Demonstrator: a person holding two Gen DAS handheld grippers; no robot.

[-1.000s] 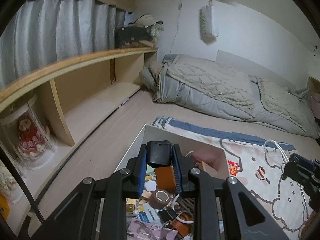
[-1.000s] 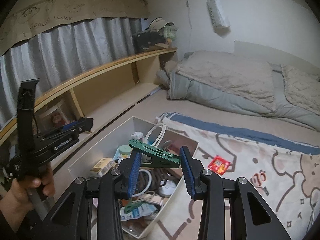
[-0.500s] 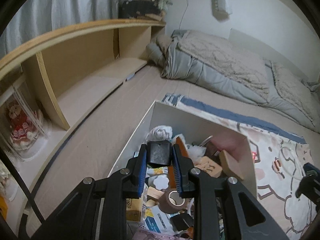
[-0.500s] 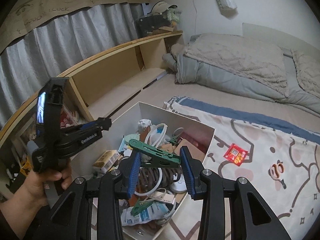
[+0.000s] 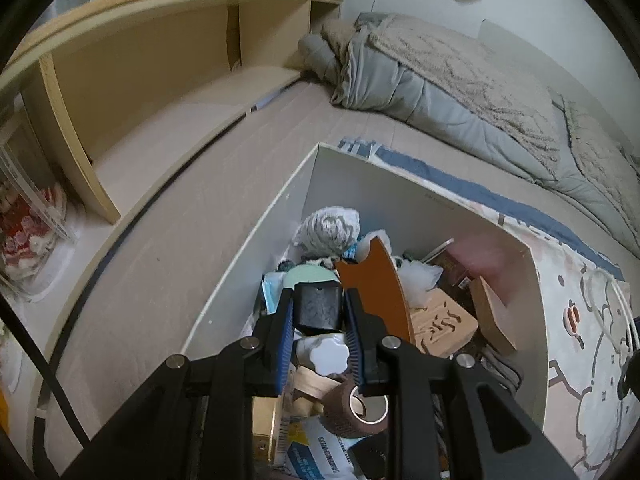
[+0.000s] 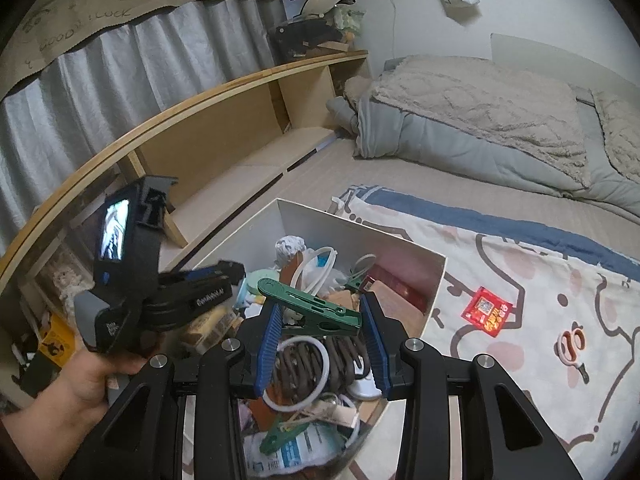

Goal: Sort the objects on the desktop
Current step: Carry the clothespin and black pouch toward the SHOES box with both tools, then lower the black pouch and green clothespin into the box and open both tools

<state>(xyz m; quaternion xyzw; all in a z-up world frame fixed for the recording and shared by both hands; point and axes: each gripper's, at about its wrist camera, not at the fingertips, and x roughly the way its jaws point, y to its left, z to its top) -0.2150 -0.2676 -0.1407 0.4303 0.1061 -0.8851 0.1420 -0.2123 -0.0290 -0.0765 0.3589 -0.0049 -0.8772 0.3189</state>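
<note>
The box [image 5: 256, 232] is white, its contents a jumble of colours: a black block [image 5: 318, 306] between blue-padded black fingers [image 5: 285, 332], an orange-brown curved card [image 5: 376, 284], a mint-green disc [image 5: 310, 278], a brown tape roll [image 5: 358, 406] and a pale wooden stamp [image 5: 442, 326]. The clip [image 6: 310, 306] is dark green. The mat [image 6: 540, 280] is cream with a blue border and pink-and-brown cartoon outlines; on it lies a red packet [image 6: 488, 312]. The quilt [image 6: 472, 116] is grey and beige, the shelf [image 6: 224, 128] light wood, the curtain [image 6: 120, 64] grey.
</note>
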